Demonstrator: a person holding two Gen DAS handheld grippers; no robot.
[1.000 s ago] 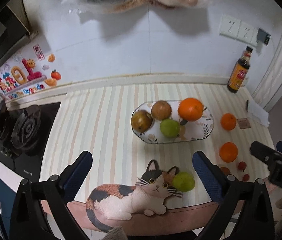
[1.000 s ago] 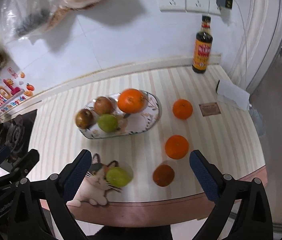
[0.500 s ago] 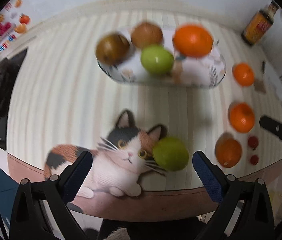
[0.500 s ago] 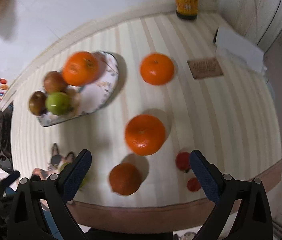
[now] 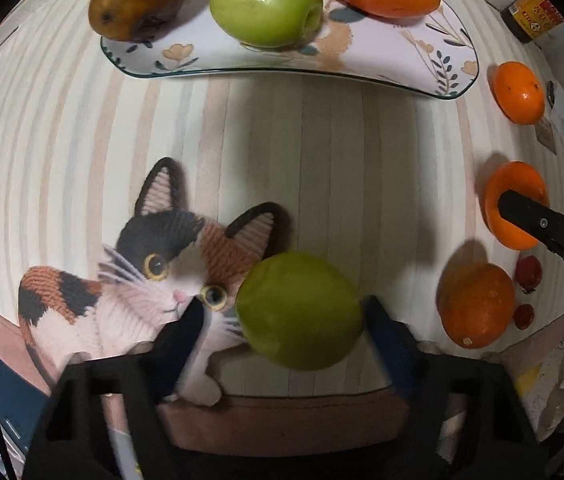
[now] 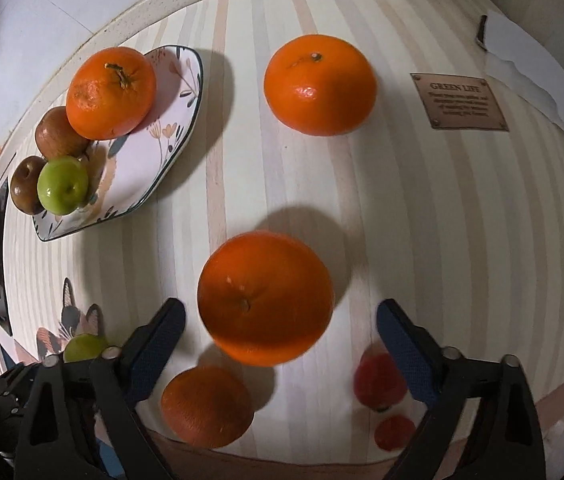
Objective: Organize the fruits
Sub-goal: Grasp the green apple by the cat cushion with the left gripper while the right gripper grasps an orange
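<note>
- Left gripper point(image 5: 282, 320) has its fingers apart around the green fruit point(image 5: 299, 312), near side of the plate point(image 5: 421, 60); closing off-centre could roll it away.
- Right gripper point(image 6: 280, 330), fingers apart, flanks an orange point(image 6: 264, 297) on the surface.

Your right gripper point(image 6: 278, 320) hangs low over the striped cloth point(image 6: 421, 208), its blue-padded fingers point(image 6: 154, 346) spread wide on either side of a big orange point(image 6: 265, 298), neither pad touching it. Nearer you sit a darker orange point(image 6: 206, 406) and two small red fruits point(image 6: 379, 384) (both blurred). A third orange point(image 6: 319, 85) lies farther off, near a brown label point(image 6: 459, 101). To your left, the flowered plate point(image 6: 170, 120) holds an orange with a stem point(image 6: 110, 93), two brown fruits point(image 6: 58, 136) and a green apple point(image 6: 62, 190). Another green fruit point(image 6: 82, 346) peeks past the left finger.
</note>
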